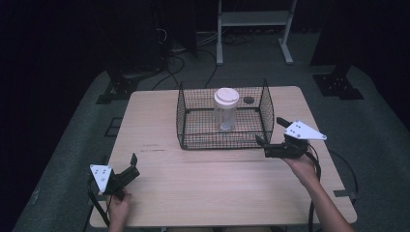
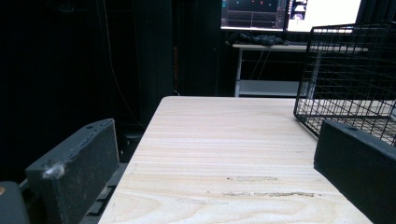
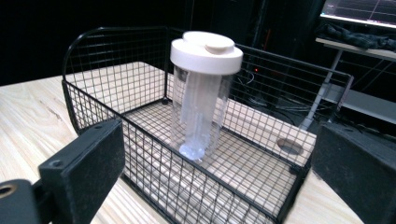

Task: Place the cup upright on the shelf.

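A black wire basket stands on the far middle of the wooden table. Inside it a clear tumbler with a white lid stands upright, close up as the tumbler within the basket in the right gripper view. My right gripper hovers open just outside the basket's near right corner, jaws wide apart and empty. My left gripper is open near the table's front left corner, well away from the basket, nothing between its jaws.
A round hole sits in the tabletop behind the basket. Beyond the table are a white metal stand, cables on the grey floor and dark stands. The table's left edge runs beside my left gripper.
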A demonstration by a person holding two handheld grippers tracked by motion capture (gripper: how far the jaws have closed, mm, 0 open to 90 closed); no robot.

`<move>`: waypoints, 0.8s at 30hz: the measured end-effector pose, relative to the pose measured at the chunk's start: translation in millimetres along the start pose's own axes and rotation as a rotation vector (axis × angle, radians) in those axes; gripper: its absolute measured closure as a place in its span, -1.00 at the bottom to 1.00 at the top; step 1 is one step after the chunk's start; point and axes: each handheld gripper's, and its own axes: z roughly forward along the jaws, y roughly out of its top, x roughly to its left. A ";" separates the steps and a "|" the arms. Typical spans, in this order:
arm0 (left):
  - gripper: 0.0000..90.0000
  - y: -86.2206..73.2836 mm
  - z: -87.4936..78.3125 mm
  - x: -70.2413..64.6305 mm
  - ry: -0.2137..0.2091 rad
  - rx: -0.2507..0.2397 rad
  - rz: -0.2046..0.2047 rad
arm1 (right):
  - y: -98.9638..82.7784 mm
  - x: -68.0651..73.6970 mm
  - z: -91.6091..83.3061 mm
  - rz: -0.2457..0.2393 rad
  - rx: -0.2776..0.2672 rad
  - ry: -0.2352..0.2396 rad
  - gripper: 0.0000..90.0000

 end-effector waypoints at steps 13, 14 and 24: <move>-1.00 -0.1 0.4 -0.8 0.002 0.003 0.006 | -19.4 1.2 -13.1 0.006 0.014 -0.024 -0.95; -1.00 -0.1 0.5 -0.8 0.003 0.004 0.006 | -20.6 1.8 -13.8 0.005 0.017 -0.025 -0.95; -1.00 -0.2 0.6 -1.4 0.006 0.003 0.009 | -32.9 2.9 -24.0 0.020 0.020 -0.034 -0.95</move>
